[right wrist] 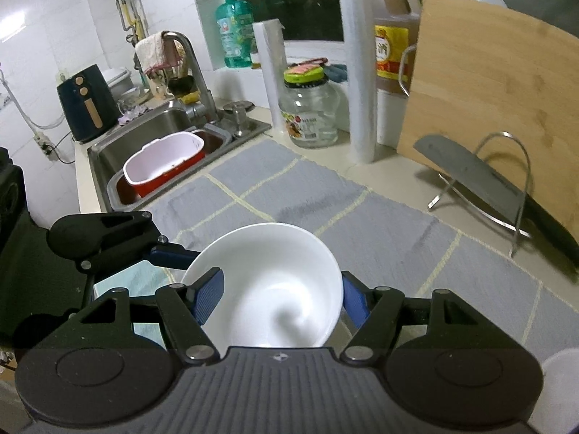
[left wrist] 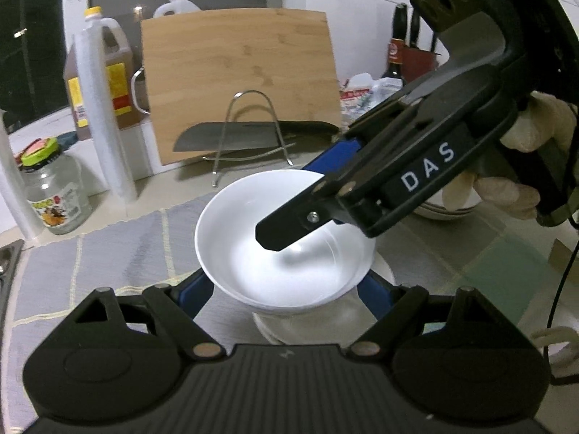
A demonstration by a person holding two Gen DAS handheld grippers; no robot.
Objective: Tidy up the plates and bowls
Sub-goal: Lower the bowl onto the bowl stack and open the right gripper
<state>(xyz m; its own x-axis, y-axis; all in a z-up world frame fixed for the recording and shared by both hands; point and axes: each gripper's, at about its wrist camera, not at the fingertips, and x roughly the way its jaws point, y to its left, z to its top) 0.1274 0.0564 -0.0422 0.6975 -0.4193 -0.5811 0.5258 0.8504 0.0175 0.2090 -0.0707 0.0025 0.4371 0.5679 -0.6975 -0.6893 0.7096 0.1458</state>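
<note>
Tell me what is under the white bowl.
In the left wrist view, the white bowl sits above a stack of white dishes. Only the stack's edges show; the bowl covers the rest, so their number is unclear.

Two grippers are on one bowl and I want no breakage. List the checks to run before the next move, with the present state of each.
1. Right hand-held gripper grips the white bowl: ok, closed with one finger inside the wall and one outside.
2. Left hand-held gripper grips the bowl: cannot tell. Its fingers flank the sides, but contact is unclear.
3. Bowl is empty: ok.
4. Bowl is clear of the white crockery directly beneath: cannot tell.
5. Cleaver and wire rack are apart from the bowl: ok, both stand beyond it.
6. Grey mat has bare space to the left: ok.
</note>
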